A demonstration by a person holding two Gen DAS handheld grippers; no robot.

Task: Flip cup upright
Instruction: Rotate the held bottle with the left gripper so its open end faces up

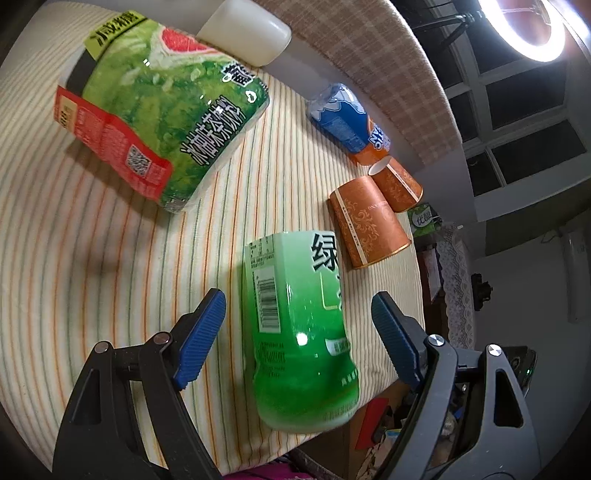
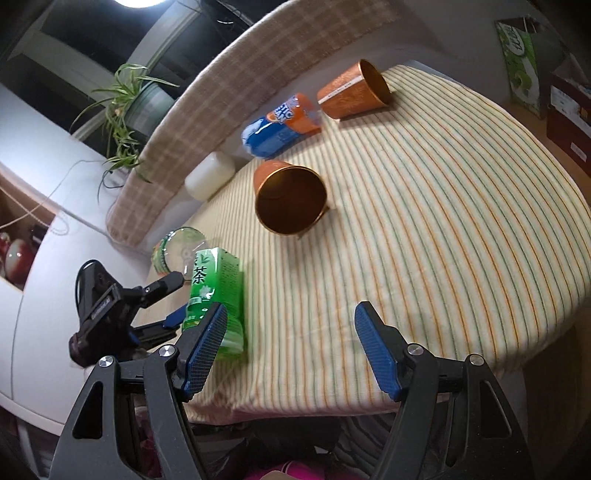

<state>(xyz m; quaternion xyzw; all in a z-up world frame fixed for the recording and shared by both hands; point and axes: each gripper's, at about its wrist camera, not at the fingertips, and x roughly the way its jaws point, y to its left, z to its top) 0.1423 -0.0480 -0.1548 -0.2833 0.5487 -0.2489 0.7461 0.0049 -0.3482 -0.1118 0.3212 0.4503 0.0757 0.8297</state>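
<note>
Two orange paper cups lie on their sides on the striped tablecloth. The nearer cup (image 2: 290, 199) has its mouth turned toward my right gripper; it also shows in the left wrist view (image 1: 367, 221). The farther cup (image 2: 354, 92) lies near the back edge and shows in the left wrist view (image 1: 397, 184). My right gripper (image 2: 290, 350) is open and empty, well short of the nearer cup. My left gripper (image 1: 299, 336) is open, its fingers on either side of a lying green tea bottle (image 1: 295, 314) without touching it.
A large green bottle (image 1: 166, 122), a blue and orange bottle (image 1: 347, 118) and a white container (image 1: 247, 31) lie on the table (image 2: 443, 221). A checked cushion (image 2: 258, 74) runs along the back. The left gripper (image 2: 110, 314) shows in the right wrist view at the table's left edge.
</note>
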